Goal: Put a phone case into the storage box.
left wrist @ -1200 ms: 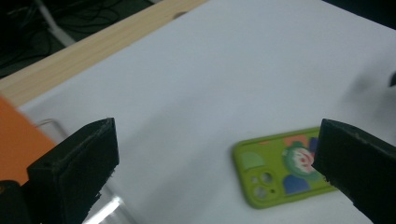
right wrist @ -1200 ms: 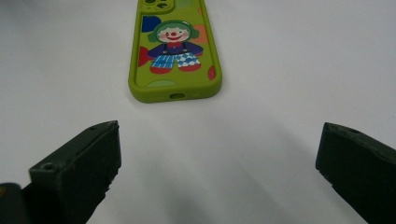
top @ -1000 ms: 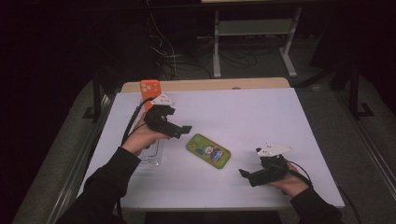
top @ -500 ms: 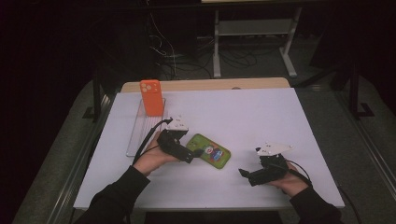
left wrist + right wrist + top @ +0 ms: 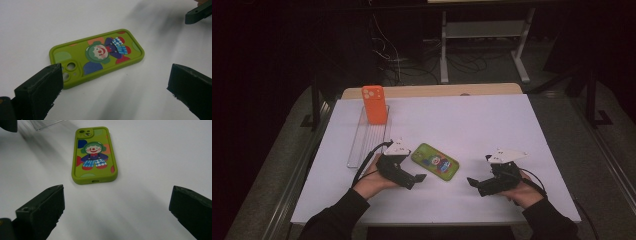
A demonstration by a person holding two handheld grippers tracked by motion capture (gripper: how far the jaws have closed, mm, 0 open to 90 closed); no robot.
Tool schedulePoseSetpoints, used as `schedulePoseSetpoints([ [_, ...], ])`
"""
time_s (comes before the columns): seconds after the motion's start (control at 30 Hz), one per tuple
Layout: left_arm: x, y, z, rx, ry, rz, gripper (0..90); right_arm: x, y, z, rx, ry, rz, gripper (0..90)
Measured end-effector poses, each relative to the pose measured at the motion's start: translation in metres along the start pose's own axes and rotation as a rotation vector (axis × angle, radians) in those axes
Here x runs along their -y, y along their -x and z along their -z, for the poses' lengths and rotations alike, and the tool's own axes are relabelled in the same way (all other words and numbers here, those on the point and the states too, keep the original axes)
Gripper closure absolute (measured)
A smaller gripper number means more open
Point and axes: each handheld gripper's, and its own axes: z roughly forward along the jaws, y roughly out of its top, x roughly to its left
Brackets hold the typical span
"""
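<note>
At the far left of the white table (image 5: 512, 125), an orange phone case (image 5: 375, 104) stands upright at the far end of a clear ribbed tray (image 5: 362, 150). My left gripper (image 5: 417, 178) comes next, its jaws spread wide and empty, just beside the green phone case (image 5: 435, 161), which lies flat between my hands and shows a clown picture. I can read no writing on it. My right gripper (image 5: 473, 182), at the right, is also spread wide and stands apart from the case.
</note>
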Motion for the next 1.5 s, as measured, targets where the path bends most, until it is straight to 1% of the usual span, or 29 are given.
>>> schedulePoseSetpoints([
  [0.03, 0.000, -0.001, 0.000, 0.001, 0.005, 0.001, 0.0, -0.001, 0.001, 0.000, 0.000, 0.003, 0.006, 0.0],
  [0.17, 0.000, -0.002, -0.001, 0.015, 0.002, 0.009, 0.0, -0.005, 0.004, 0.000, 0.008, 0.005, -0.011, 0.0],
  [0.23, 0.001, -0.003, -0.003, 0.014, 0.004, 0.003, 0.0, -0.009, 0.005, 0.002, 0.010, 0.011, -0.015, 0.0],
  [0.3, 0.001, -0.004, -0.004, 0.018, -0.009, -0.005, 0.0, -0.013, 0.006, 0.002, 0.004, 0.021, -0.031, 0.0],
  [0.37, 0.001, -0.004, -0.005, 0.023, -0.001, 0.001, 0.0, -0.019, 0.008, 0.003, 0.002, 0.030, -0.038, 0.0],
  [0.43, 0.001, -0.004, -0.004, 0.026, 0.000, -0.005, 0.0, -0.024, 0.010, 0.004, 0.002, 0.035, -0.038, 0.0],
  [0.6, 0.000, -0.005, -0.004, 0.029, 0.016, 0.004, 0.0, -0.036, 0.012, 0.002, -0.015, 0.026, -0.044, 0.0],
  [0.87, -0.001, -0.006, -0.002, 0.032, 0.016, 0.006, 0.0, -0.053, 0.012, -0.010, -0.036, 0.010, -0.026, 0.0],
  [0.9, -0.001, -0.005, -0.002, 0.031, 0.021, 0.014, 0.0, -0.055, 0.012, -0.011, -0.037, 0.008, -0.028, 0.0],
  [0.93, -0.001, -0.005, -0.002, 0.033, 0.020, 0.014, 0.0, -0.057, 0.012, -0.012, -0.042, 0.005, -0.020, 0.0],
  [0.97, 0.000, -0.005, -0.002, 0.035, 0.018, 0.016, 0.0, -0.059, 0.012, -0.014, -0.042, 0.003, -0.022, 0.0],
  [1.0, 0.000, -0.004, -0.002, 0.036, 0.019, 0.020, 0.0, -0.061, 0.012, -0.016, -0.046, 0.008, -0.014, 0.0],
  [1.03, 0.000, -0.005, -0.002, 0.036, 0.012, 0.013, 0.0, -0.063, 0.012, -0.017, -0.048, 0.006, -0.016, 0.0],
  [1.1, 0.000, -0.005, -0.002, 0.037, 0.018, 0.024, 0.0, -0.067, 0.012, -0.020, -0.051, -0.001, -0.014, 0.0],
  [1.17, 0.000, -0.007, 0.000, 0.036, 0.015, 0.018, 0.0, -0.071, 0.011, -0.022, -0.053, -0.002, -0.011, 0.0],
  [1.2, -0.001, -0.008, 0.000, 0.035, 0.015, 0.003, 0.0, -0.073, 0.011, -0.024, -0.054, -0.006, -0.018, 0.0],
  [1.3, -0.001, -0.008, 0.000, 0.036, 0.015, 0.002, 0.0, -0.078, 0.011, -0.030, -0.058, -0.003, -0.008, 0.0],
  [1.33, -0.001, -0.007, 0.000, 0.036, 0.015, 0.013, 0.0, -0.080, 0.010, -0.031, -0.060, -0.010, -0.012, 0.0],
  [1.5, -0.001, -0.007, 0.000, 0.037, 0.018, 0.014, 0.0, -0.086, 0.007, -0.043, -0.066, -0.029, -0.004, 0.0],
])
